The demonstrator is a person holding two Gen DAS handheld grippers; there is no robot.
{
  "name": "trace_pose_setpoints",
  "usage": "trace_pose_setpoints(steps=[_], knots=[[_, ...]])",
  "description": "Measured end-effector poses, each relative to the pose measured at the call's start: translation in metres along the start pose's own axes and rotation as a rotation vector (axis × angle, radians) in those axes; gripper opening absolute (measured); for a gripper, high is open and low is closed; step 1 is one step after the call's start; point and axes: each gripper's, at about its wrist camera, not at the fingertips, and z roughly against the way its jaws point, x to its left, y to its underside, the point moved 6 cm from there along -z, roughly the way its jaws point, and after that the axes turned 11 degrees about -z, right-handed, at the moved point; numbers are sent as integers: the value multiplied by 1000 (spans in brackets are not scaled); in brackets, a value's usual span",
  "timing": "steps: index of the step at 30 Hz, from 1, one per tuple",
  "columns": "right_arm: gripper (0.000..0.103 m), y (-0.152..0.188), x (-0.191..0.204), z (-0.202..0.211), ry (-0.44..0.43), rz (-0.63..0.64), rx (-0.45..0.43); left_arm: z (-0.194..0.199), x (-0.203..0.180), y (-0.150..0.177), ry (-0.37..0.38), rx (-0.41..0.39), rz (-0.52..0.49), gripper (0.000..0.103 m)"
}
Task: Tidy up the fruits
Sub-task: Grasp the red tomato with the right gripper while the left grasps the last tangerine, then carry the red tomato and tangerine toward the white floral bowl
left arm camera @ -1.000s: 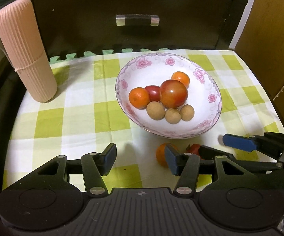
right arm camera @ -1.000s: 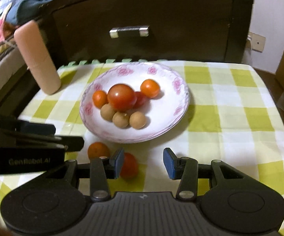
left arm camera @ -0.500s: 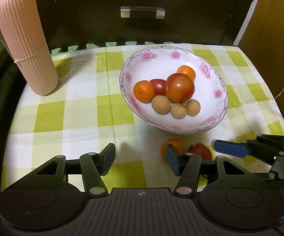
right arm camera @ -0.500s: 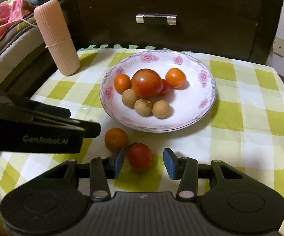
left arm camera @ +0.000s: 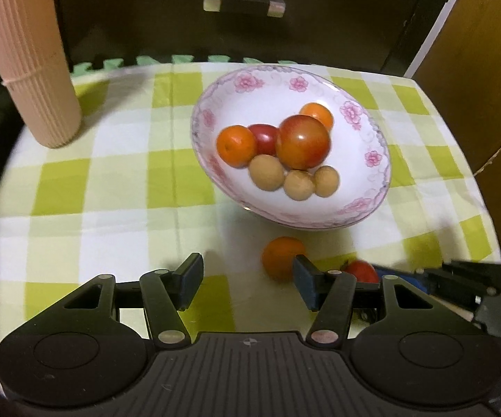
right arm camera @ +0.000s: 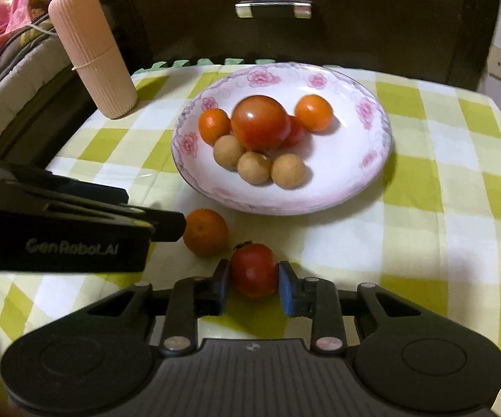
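Left wrist view: my left gripper point(left arm camera: 247, 279) has its jaws wide apart, nothing between them.
Far left: ribbed pink cylindrical container point(left arm camera: 24, 55) stands upright on the green-and-white checked cloth point(left arm camera: 111, 180), well apart from the fruit.
Centre: white floral-rimmed porcelain bowl point(left arm camera: 377, 177) holds one large red tomato point(left arm camera: 302, 141), a smaller red tomato partly hidden behind it, two small oranges and three tan longans.
Loose fruit: small round orange point(left arm camera: 280, 257) lies on the cloth just in front of the bowl, beside my left gripper's right finger; whether they touch I can't tell.
Right wrist view: my right gripper point(right arm camera: 253, 286) now sits with jaws narrowed onto the small red tomato point(right arm camera: 253, 269) on the cloth. Both pads look in contact.
Change: half a second ago that tomato sat between wider jaws with gaps on both sides; they have since closed in.
Meaning: I'd judge the grasp is made; next is lifting it into the bowl.
Remaining: two loose fruits, orange after the tomato.
Risk: tomato is smooth and round, could squirt out if squeezed off-centre.
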Motion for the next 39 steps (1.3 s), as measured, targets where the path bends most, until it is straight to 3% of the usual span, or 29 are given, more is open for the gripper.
trace_pose_setpoints(steps=[7,12,16,28,39], knots=[[28,13,-24,16,10,-59,-11,-18,-13,-5,-15,17,15,64],[28,16,-34,20,7,-90,-15,-25,-17,-9,-74,17,-2,62],[28,16,-36,21,-2,-102,-21,-24,-21,-11,-100,11,-20,40],[28,19,-34,28,24,-104,-11,8,-15,31,-66,64,-87,40],[28,63,-8,47,54,-19,26,24,-33,77,-68,96,-186,41]])
